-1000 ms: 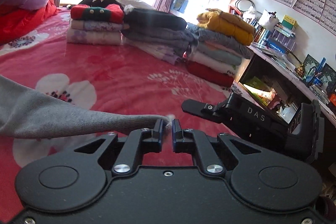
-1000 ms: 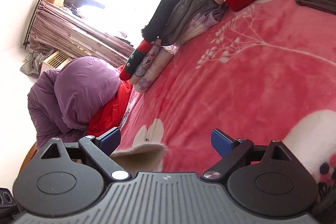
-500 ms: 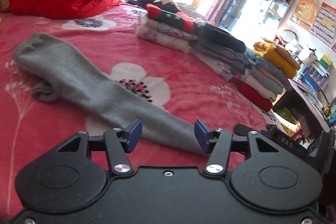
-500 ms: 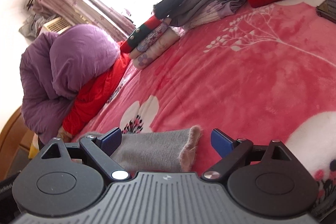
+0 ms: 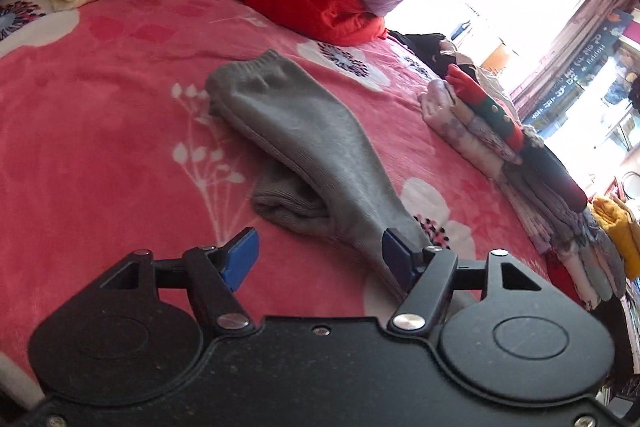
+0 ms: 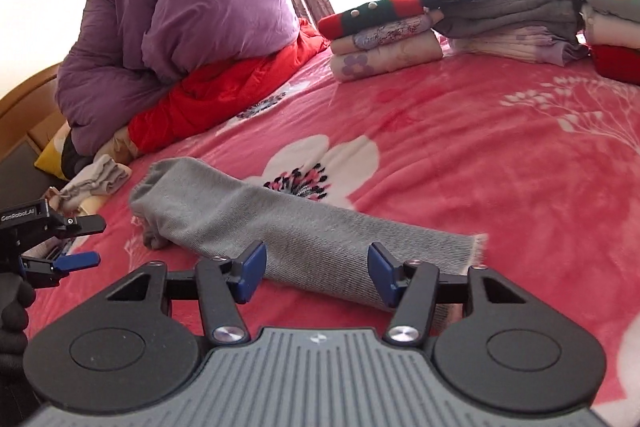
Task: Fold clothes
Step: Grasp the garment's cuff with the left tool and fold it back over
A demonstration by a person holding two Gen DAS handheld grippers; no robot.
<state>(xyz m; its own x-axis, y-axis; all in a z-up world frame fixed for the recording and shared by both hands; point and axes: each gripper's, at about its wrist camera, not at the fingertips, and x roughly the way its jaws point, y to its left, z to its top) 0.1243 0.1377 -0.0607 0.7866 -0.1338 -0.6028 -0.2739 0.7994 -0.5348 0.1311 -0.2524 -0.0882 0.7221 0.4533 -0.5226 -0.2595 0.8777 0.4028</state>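
Released, grey trousers (image 5: 304,147) lie flat; left tool (image 5: 320,259) opening empty.

Left gripper (image 5: 318,259): a second ago pinched on the grey garment's (image 5: 304,147) end; now released, jaws opening.
Grey garment: now lies along the bedspread (image 5: 100,147).
Right gripper (image 6: 316,273): wide before; jaws now closing, straddling the garment's frayed end.

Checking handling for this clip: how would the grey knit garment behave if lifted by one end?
Probably floppy: the grey knit garment lies limp, bunched at one end on the pink blanket. Likely light, being thin. Its ribbed knit should not slip.
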